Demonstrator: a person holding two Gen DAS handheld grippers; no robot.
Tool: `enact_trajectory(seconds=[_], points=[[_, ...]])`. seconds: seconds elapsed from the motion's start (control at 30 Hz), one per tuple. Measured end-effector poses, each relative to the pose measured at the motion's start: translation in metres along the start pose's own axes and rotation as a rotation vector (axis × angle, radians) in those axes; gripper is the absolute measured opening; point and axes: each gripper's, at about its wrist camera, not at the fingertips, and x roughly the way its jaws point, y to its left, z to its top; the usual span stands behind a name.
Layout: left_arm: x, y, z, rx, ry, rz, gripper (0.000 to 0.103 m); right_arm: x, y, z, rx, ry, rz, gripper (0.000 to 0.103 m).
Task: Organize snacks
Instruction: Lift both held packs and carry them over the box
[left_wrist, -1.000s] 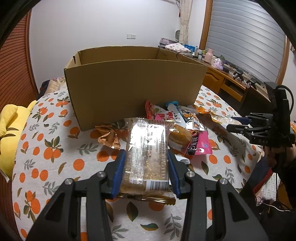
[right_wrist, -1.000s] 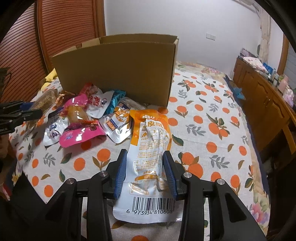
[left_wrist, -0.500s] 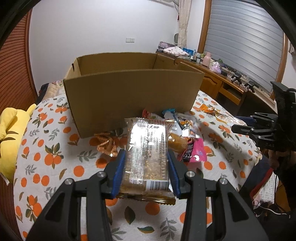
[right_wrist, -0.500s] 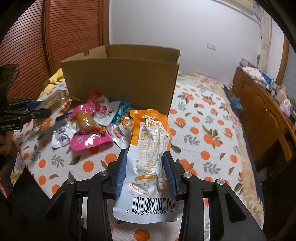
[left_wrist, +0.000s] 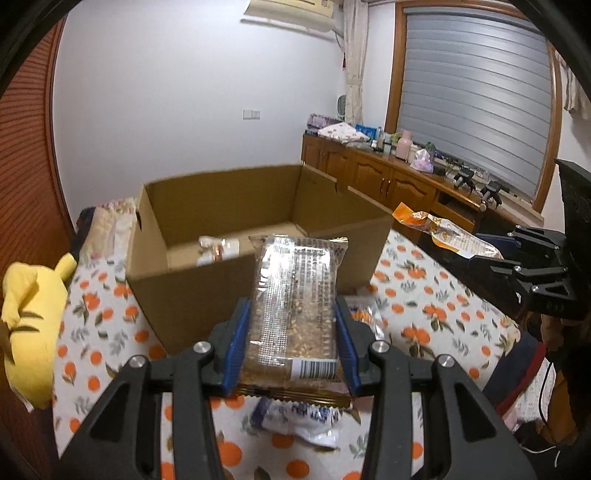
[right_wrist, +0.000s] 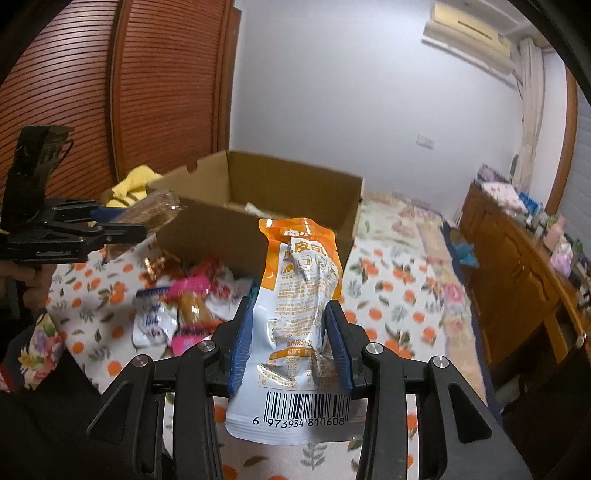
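My left gripper (left_wrist: 293, 325) is shut on a clear-wrapped brown grain bar (left_wrist: 295, 302) and holds it in the air before the open cardboard box (left_wrist: 207, 280). A small packet (left_wrist: 216, 249) lies inside the box. My right gripper (right_wrist: 290, 343) is shut on an orange and white snack pouch (right_wrist: 299, 295), raised above the table near the box (right_wrist: 295, 195). Each gripper shows in the other's view: the left one (right_wrist: 122, 230) with the bar, the right one (left_wrist: 491, 254) with the pouch (left_wrist: 443, 232).
Several loose snack packets (right_wrist: 184, 306) lie on the orange-print tablecloth (right_wrist: 388, 295) in front of the box; one white packet (left_wrist: 299, 421) lies under my left gripper. A yellow plush (left_wrist: 29, 325) sits at the table's left. Wooden cabinets (left_wrist: 388, 181) stand to the right.
Both grippers have risen with their snacks, and the inside of the box has come into view. The left gripper has moved closer to the box front.
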Motion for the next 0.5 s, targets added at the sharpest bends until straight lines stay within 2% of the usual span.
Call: enact_trajectory(seconds=[0.27,0.5], points=[[0.005,0.006,0.031,0.013,-0.023,0.011,0.041,0.007,0.006,0.026,-0.032,-0.035,0.009,0.039],[0.023,0.013,0.043,0.021,0.001,0.033,0.042,0.024,0.01,0.042,-0.048,-0.036,0.015,0.039]])
